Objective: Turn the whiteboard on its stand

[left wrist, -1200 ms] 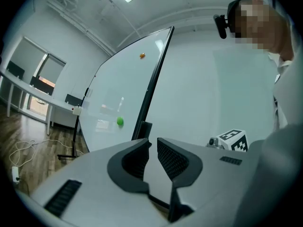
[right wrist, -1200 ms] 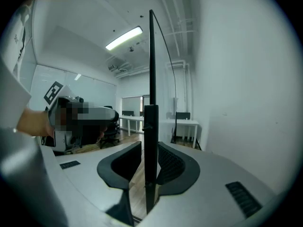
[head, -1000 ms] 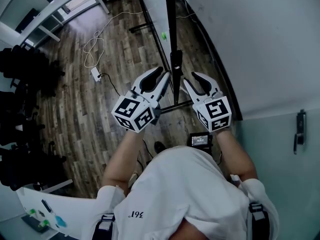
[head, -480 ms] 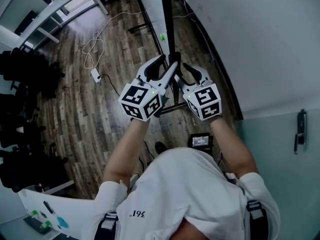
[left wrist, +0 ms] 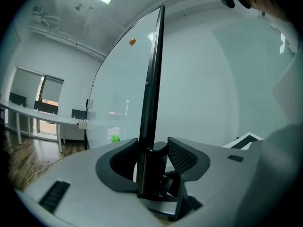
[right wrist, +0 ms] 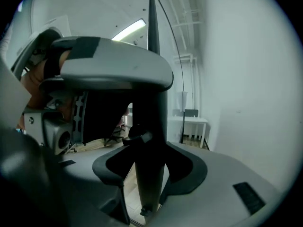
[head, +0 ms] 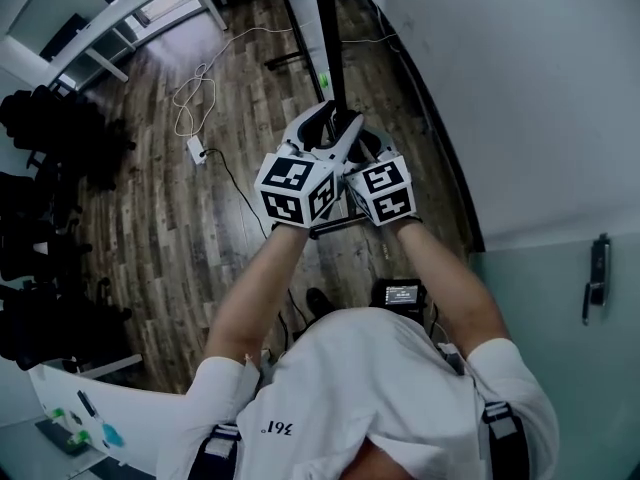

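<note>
Whiteboard [head: 327, 38] stands upright on its stand [head: 330, 228] on the wooden floor [head: 230, 198], close to the wall. It sits edge-on to the person, its dark frame edge [left wrist: 152, 79] running straight up.

Left claw [left wrist: 150, 150] straddles that edge. Its jaws have just been opening and now stand wide, with a gap on 1 side, so no grip. Right claw [right wrist: 150, 162] straddles the same edge just beside the left. Its jaws have also just been opening and sit loose around the frame, not clamped. A green magnet [left wrist: 115, 138] is stuck low on the board face.

Progress: both claws are in place on the edge, but neither holds it. Can't tell from the board's angle alone whether the turn is done. If not, what's left is to close both claws on the frame and swing the board round.
</note>
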{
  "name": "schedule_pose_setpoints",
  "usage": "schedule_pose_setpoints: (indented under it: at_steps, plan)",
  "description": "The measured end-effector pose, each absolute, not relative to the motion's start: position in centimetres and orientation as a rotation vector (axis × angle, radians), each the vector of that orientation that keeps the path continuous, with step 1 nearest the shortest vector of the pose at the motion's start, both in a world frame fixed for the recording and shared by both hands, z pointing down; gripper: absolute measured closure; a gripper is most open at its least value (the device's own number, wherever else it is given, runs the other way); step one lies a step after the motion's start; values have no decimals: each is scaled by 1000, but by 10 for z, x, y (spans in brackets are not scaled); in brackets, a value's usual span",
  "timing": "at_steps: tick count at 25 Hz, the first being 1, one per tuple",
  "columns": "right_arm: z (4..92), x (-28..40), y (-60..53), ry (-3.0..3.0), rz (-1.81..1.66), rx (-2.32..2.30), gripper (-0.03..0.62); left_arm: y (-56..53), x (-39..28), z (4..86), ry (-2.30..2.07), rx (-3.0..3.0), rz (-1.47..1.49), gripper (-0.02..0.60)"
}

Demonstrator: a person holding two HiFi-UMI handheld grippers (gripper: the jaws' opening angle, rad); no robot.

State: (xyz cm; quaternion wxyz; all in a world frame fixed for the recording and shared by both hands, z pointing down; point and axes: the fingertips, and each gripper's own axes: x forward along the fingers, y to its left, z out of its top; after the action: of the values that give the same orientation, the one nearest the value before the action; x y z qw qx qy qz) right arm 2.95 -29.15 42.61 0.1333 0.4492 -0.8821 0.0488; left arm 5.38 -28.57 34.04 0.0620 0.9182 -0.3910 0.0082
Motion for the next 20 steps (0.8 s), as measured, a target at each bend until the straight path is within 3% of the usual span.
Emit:
schedule_pose_setpoints:
  at_steps: [20]
  plan:
    - [434,16,-299,-2593,231,1271,405,-291,44,335,-1247,2680,-31,399]
